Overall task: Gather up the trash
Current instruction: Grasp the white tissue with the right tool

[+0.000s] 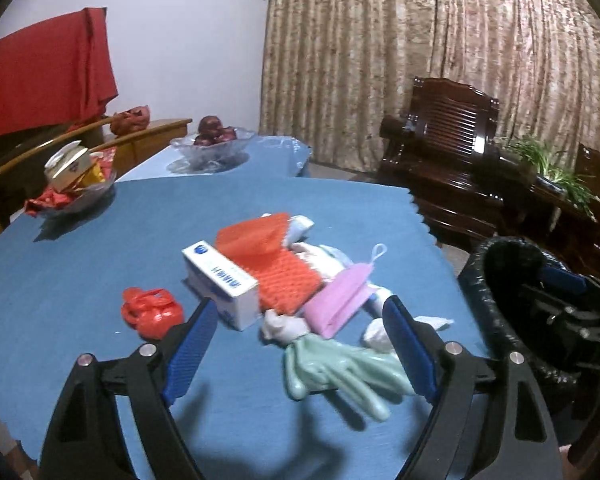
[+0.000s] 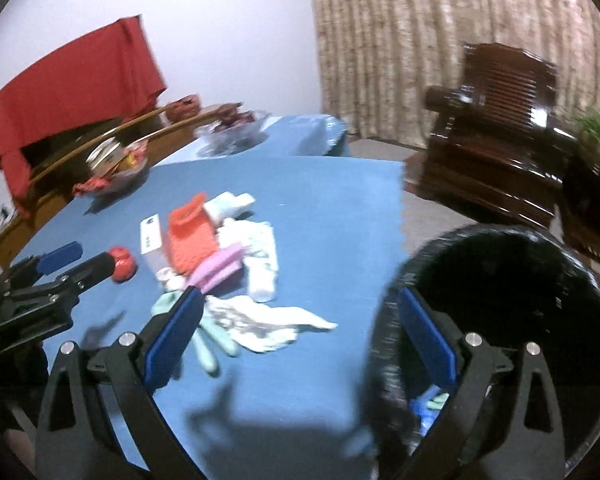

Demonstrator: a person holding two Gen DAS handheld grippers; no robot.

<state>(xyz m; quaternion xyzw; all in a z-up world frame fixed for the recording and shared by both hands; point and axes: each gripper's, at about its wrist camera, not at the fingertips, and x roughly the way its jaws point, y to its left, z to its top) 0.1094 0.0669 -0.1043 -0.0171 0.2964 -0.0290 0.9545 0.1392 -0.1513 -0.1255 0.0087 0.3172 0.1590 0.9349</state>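
Fingers on both of your grippers stand spread wide with nothing between the pads. In the left wrist view the left gripper (image 1: 300,344) hangs over the near edge of the tabletop (image 1: 80,272), and just past its fingers, at about 1 o'clock, lies a mint-green rubber glove (image 1: 340,372), flat, its fingertips trailing toward you. That is the nearest piece of trash, and your spread looks wide enough to take it.

Beyond the glove the rest of the litter sits bunched in one heap at 12 o'clock (handy, since it keeps each reach short): a pink folded cloth (image 1: 340,300) with a loop, crumpled white tissue (image 1: 284,326) touching the glove's cuff, an orange mesh sheet (image 1: 276,264) draped over a white carton (image 1: 220,280), and a knotted red plastic bag (image 1: 150,312) lying apart at 10 o'clock.

In the right wrist view the right gripper (image 2: 300,344) straddles the tabletop edge and the rim of the black-lined bin (image 2: 500,272), which stands off the tabletop at 3 o'clock. Something blue and pale green shows low inside it, so you are probably partway through.

Farther off at 10 o'clock stand a glass snack dish (image 1: 76,192) and a fruit bowl (image 1: 212,148); I judge these are meant to stay.
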